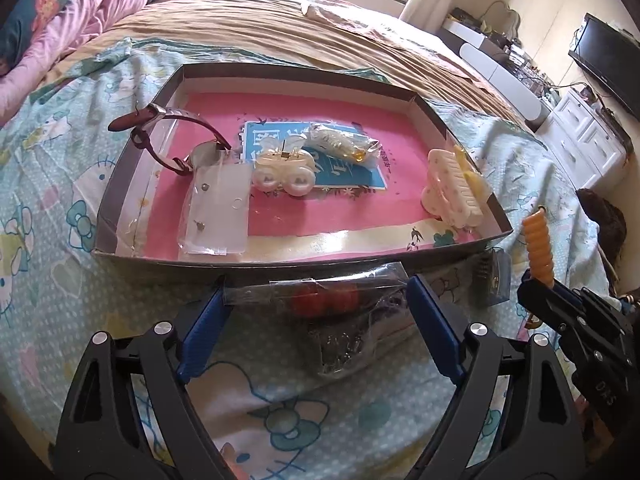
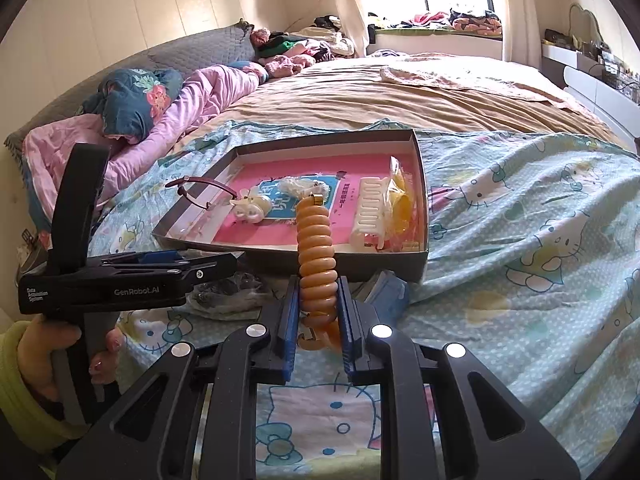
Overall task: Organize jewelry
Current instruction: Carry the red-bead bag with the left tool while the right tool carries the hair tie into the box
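Note:
A shallow cardboard tray (image 1: 280,70) with a pink floor lies on the bed. In it are a brown-strapped watch (image 1: 176,136), an earring card in a clear sleeve (image 1: 218,212), a white hair clip (image 1: 280,170), a bagged trinket (image 1: 340,140) and a cream claw clip (image 1: 452,188). My left gripper (image 1: 318,282) is open just before the tray's near wall. Between its wide-spread jaws, a clear bag with red beads (image 1: 324,300) rests on the sheet. My right gripper (image 2: 319,280) is shut on an orange spiral hair coil (image 2: 314,236), which stands upright in front of the tray (image 2: 320,138).
A small blue packet (image 1: 496,280) lies on the sheet right of the bead bag. A pink quilt (image 2: 200,92) and pillows are heaped at the bed's head. White drawers (image 1: 588,136) and a TV (image 1: 612,64) stand off the bed's right side. A hand (image 2: 104,344) holds the left gripper's handle.

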